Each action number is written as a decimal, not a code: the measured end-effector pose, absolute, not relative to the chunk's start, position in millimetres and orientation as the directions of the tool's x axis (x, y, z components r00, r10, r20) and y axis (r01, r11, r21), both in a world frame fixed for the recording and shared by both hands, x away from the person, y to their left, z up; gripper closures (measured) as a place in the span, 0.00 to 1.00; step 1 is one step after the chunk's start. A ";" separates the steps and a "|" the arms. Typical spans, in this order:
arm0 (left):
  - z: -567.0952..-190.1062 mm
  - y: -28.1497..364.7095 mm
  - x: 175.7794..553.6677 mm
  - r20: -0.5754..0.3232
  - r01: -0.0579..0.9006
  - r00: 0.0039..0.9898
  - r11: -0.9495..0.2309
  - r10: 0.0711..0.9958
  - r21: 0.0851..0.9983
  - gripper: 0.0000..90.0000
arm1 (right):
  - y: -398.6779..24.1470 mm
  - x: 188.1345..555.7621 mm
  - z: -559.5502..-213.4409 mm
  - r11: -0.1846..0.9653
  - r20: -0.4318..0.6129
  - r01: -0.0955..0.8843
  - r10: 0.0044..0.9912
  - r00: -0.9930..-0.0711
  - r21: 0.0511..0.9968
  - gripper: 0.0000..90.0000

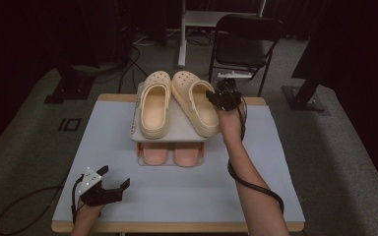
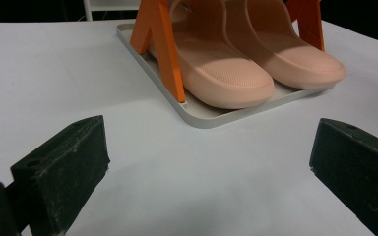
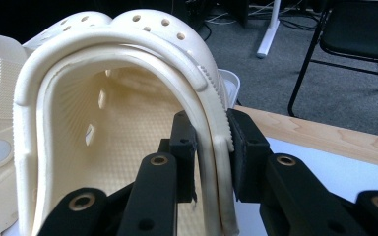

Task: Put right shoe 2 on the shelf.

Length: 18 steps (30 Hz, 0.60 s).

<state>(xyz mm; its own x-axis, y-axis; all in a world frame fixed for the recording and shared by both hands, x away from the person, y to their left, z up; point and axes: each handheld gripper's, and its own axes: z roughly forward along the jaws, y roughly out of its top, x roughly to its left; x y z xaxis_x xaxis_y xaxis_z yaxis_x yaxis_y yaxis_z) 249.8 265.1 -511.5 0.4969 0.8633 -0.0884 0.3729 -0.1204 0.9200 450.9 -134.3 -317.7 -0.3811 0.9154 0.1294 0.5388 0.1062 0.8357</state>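
Right hand-held gripper (image 3: pixel 211 147) of mine clamps the cream perforated foam clog (image 3: pixel 103 123) on the grey rack's top shelf (image 1: pixel 177 132), placing nearly done, release left.

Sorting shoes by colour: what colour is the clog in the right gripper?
Cream; the clog shows best in the right gripper view.

Beyond the fingers we see a grey carpeted floor (image 1: pixel 334 147), a black folding chair (image 1: pixel 243 42), a white desk leg (image 1: pixel 181 34), trailing cables (image 1: pixel 128 64) and dark curtains (image 1: pixel 39 34) behind.
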 end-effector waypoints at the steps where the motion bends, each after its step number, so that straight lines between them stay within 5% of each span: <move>1: -511.5 265.3 249.7 -0.088 0.373 0.496 -0.120 0.864 0.920 0.02 | -134.1 450.9 -317.8 0.110 0.129 0.541 0.914 -0.384 0.834 0.82; 18: -512.3 265.2 249.7 -0.084 0.374 0.494 -0.123 0.865 0.919 0.02 | -143.6 431.8 -318.0 0.114 0.145 0.493 0.878 -0.456 0.863 0.70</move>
<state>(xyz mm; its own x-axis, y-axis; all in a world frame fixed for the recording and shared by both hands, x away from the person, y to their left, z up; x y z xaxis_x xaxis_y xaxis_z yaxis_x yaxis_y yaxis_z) 249.7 265.2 -512.3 0.4939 0.8654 -0.0845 0.3736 -0.1234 0.9193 431.8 -143.6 -318.0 -0.4563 0.8780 0.1448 0.4926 0.1138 0.8628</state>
